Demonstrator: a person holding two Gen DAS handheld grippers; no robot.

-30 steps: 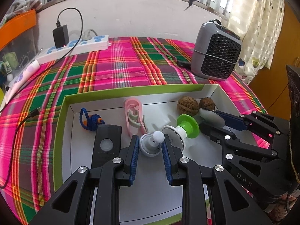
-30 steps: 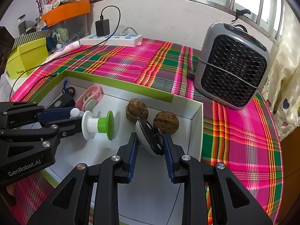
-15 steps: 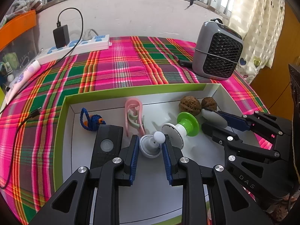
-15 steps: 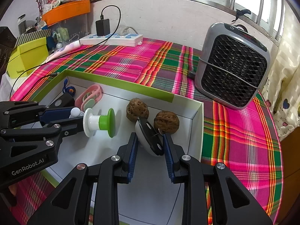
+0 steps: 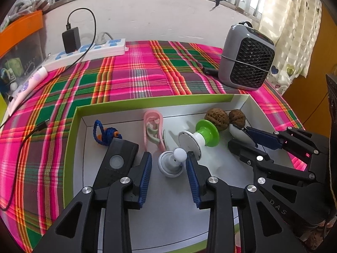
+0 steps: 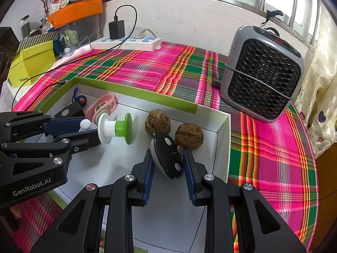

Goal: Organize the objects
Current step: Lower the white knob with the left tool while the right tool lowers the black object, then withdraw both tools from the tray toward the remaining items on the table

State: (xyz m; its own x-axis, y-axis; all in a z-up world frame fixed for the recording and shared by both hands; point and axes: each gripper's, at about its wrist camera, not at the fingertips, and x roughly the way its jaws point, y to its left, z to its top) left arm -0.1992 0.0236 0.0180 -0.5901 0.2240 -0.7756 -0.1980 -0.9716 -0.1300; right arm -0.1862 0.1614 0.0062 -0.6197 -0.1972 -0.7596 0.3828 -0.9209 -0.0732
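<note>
A white box with a green rim holds the objects. My left gripper is open around a grey-and-white knob holder that rests on the box floor. My right gripper is open around a black-and-white oval device, with small gaps at both pads. Two walnuts lie just beyond it. A green-and-white spool lies on its side between the grippers. A pink clip, a blue cord toy and a black remote lie at the left.
A grey fan heater stands on the plaid cloth at the back right. A white power strip with a black charger lies at the back. A yellow-green box and an orange bin stand at the far left.
Both grippers have opened slightly, letting go of the knob holder and the oval device, which now rest in the box. Both views have drawn back a little.
</note>
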